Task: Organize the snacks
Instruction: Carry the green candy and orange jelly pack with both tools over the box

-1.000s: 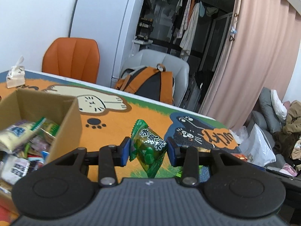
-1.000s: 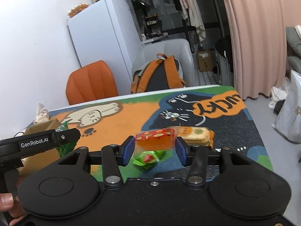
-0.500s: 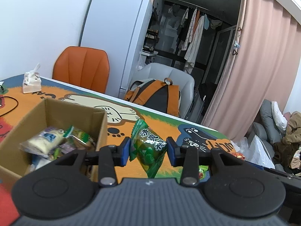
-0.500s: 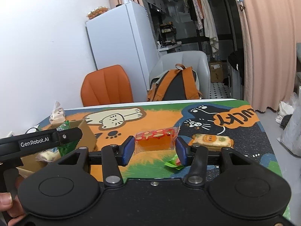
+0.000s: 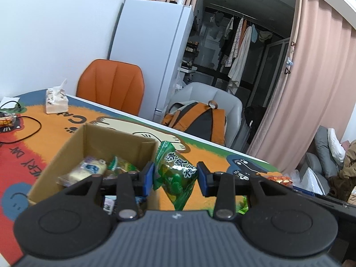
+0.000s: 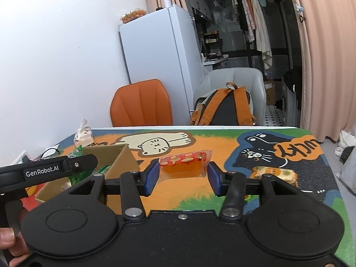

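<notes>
Where the left wrist camera looks out along its fingers, the left gripper (image 5: 175,176) pinches a green snack packet (image 5: 175,174) between its blue pads, the packet hanging tilted with its lower corner pointing down. The packet sits in the air just beside the near right corner of an open cardboard box (image 5: 66,151) that stands on the table (image 5: 53,122), which is covered by a bright cartoon cat mat. Several wrapped snacks (image 5: 89,170) lie inside the box. A tissue pack (image 5: 55,102) stands near the far left edge of the table, with a black cable (image 5: 29,129) looping in front of it. Behind the table are an orange chair (image 5: 111,86), a white fridge (image 5: 151,51), and a grey chair holding an orange and black backpack (image 5: 198,120).

In the right wrist view, the right gripper (image 6: 183,176) clamps an orange and red snack pack (image 6: 184,165) by its two ends, held level above the mat. A yellow wrapped snack (image 6: 276,174) lies on the dark part of the mat to the right, well apart from the box (image 6: 111,155). The left gripper (image 6: 57,169) reaches in from the left over the box, its green packet (image 6: 76,153) partly hidden behind its finger. A hand (image 6: 9,240) shows at the lower left corner.
</notes>
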